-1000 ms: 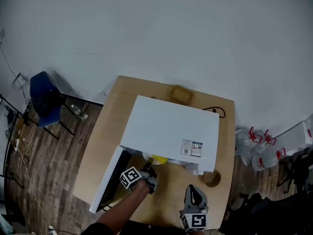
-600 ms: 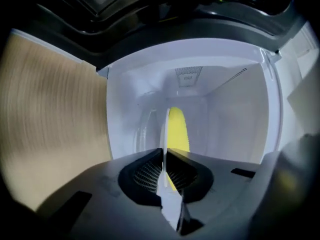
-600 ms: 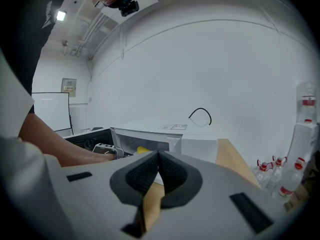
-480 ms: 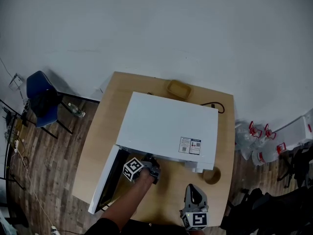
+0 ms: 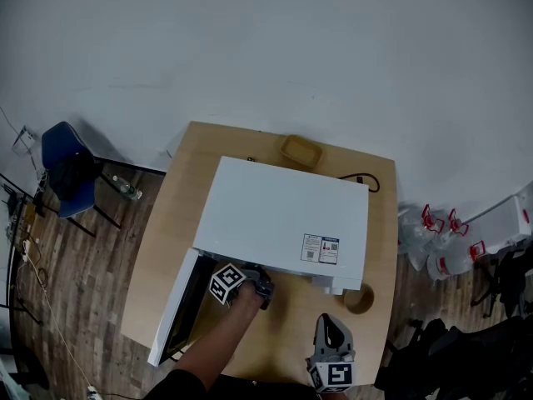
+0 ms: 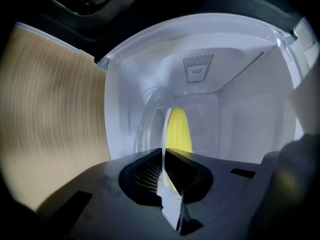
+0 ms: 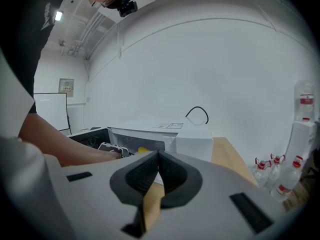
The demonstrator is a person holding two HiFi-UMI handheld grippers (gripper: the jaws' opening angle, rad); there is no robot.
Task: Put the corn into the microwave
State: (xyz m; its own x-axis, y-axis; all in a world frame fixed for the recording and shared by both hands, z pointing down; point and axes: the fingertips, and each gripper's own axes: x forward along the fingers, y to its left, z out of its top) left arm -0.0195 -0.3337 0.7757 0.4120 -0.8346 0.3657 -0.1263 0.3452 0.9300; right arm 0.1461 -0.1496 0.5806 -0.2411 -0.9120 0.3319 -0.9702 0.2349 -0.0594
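A yellow corn cob (image 6: 179, 130) lies on a thin white plate (image 6: 163, 134) inside the white microwave (image 5: 283, 219). My left gripper (image 6: 163, 155) is shut on the plate's rim and reaches into the lit cavity. From the head view the left gripper (image 5: 256, 280) sits at the oven's mouth, beside the open door (image 5: 173, 308); the corn is hidden under the oven's top there. My right gripper (image 5: 331, 323) hovers near the table's front edge, shut with nothing in it. In the right gripper view its jaws (image 7: 158, 156) touch, and a bit of the corn (image 7: 143, 149) shows in the oven.
A shallow wooden dish (image 5: 301, 151) stands behind the microwave, with a black cable (image 5: 366, 182) at its back right. A round wooden ring (image 5: 361, 299) lies right of the oven's front. A blue chair (image 5: 65, 169) stands left of the table (image 5: 179, 198), water bottles (image 5: 433, 223) to the right.
My left gripper has pushed the plate with the corn forward into the microwave, so the corn no longer shows from above. The right gripper has stayed put.
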